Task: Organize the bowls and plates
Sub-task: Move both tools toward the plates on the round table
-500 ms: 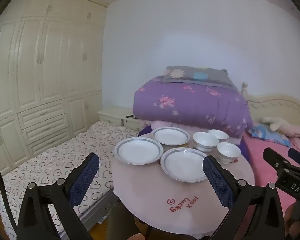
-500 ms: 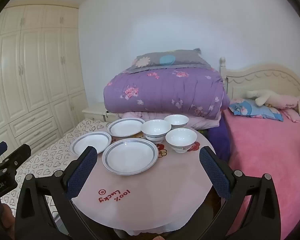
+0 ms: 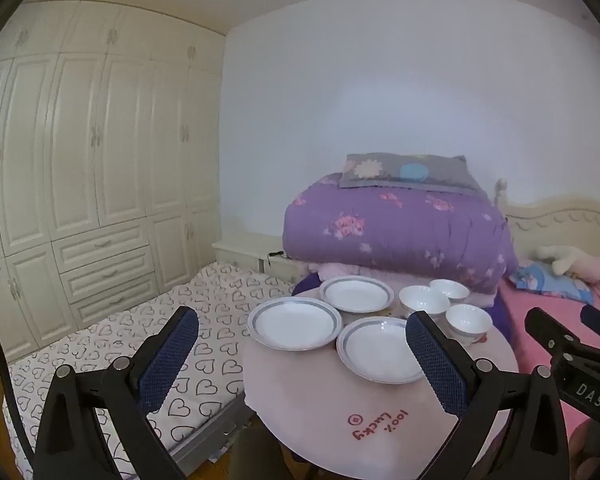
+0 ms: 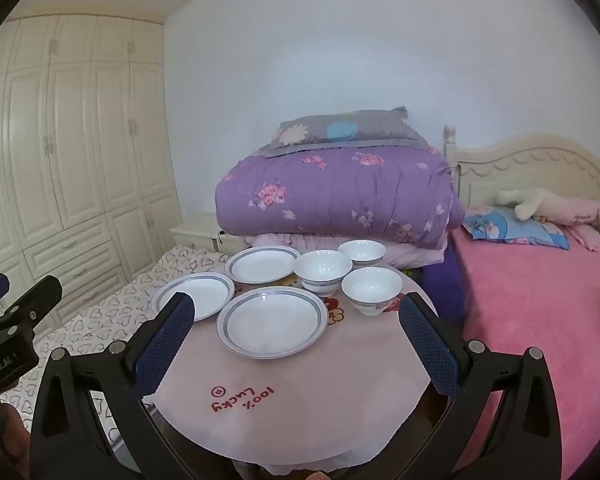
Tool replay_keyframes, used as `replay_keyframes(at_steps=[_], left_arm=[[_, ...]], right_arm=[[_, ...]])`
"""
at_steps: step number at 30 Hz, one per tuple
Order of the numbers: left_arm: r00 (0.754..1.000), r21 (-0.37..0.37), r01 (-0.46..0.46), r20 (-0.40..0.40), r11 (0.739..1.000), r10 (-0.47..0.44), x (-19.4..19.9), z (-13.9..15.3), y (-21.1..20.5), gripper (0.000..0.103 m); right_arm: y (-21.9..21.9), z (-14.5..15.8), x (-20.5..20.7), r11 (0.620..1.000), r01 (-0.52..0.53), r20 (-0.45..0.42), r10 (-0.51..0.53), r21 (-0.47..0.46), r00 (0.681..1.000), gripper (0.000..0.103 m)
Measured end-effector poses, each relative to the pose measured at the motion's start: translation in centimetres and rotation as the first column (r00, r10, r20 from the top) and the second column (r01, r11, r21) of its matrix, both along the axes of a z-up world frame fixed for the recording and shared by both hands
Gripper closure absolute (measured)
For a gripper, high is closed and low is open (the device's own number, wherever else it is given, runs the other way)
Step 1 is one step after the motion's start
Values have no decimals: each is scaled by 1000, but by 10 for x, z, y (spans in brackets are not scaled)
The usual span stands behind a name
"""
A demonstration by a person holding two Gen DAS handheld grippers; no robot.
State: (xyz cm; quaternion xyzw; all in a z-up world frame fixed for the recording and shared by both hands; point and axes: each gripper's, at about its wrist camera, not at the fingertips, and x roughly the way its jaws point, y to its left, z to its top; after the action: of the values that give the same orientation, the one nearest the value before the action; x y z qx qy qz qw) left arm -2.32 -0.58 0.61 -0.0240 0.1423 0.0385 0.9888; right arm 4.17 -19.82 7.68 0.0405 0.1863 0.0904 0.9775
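Note:
Three white plates with grey rims lie on a round pink table (image 4: 300, 412): a near plate (image 4: 272, 322), a left plate (image 4: 194, 295) and a far plate (image 4: 262, 264). To their right stand three white bowls: a large bowl (image 4: 322, 270), a far bowl (image 4: 361, 251) and a near right bowl (image 4: 371, 289). In the left wrist view the same plates (image 3: 294, 322) and bowls (image 3: 424, 300) show. My left gripper (image 3: 300, 336) and right gripper (image 4: 296, 320) both hover open short of the table, holding nothing. The right gripper (image 3: 572, 344) shows at the left view's right edge.
A folded purple quilt (image 4: 336, 196) with a grey pillow on top is piled behind the table. A pink bed (image 4: 540, 304) lies to the right, a heart-print mattress (image 3: 140, 344) to the left. Cream wardrobes (image 3: 80, 184) line the left wall.
The left view has tilted slightly, so the table sits a little farther right and lower in it. The right view has barely changed. Both grippers stay open.

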Motion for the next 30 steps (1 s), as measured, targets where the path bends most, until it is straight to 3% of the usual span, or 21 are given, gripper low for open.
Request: replay_keyframes(at_steps=[30], left_arm=[[1000,-28,-21,-3,999,21,-1,20,12,1]], right_arm=[[20,12,-7,998,-35,65,38,-54,997,0]])
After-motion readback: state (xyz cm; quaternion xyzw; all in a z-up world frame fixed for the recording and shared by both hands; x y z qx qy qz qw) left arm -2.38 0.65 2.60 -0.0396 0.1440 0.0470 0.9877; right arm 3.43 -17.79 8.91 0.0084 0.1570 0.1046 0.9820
